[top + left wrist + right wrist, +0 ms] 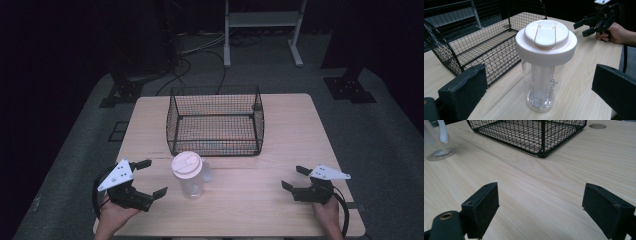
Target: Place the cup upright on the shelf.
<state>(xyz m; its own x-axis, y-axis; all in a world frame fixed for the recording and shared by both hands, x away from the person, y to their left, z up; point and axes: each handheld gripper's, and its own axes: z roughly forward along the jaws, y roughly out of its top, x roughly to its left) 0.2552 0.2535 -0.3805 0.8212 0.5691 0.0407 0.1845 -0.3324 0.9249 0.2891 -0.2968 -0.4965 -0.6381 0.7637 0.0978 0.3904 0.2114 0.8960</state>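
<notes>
The left tool (pixel 150 177) rests at the near left corner of the counter (pixel 280 210) with its jaws spread wide and pointed at the clear bottle (pixel 190 176), a stance that looks like the start of a side grasp: the opening is broader than the bottle's body, and in the left gripper view the bottle (pixel 544 75) stands upright and centred between the two black jaws, near them but touched by neither. The bottle stands on the counter just in front of the wire basket (pixel 216 122), close to its near wall and apart from it, capped by a pale flip lid (pixel 187 164) that overhangs the narrower transparent body, so a grip below the lid seems the safer one. The basket sits open-topped in the middle of the counter, a likely place for the bottle to go; its near wall rises higher than the bottle's base, so the bottle would have to be lifted over the rim. Farther right, the right tool (pixel 292 178) rests well apart from the bottle, jaws also wide and holding nothing, over bare wood, out of the way.
</notes>
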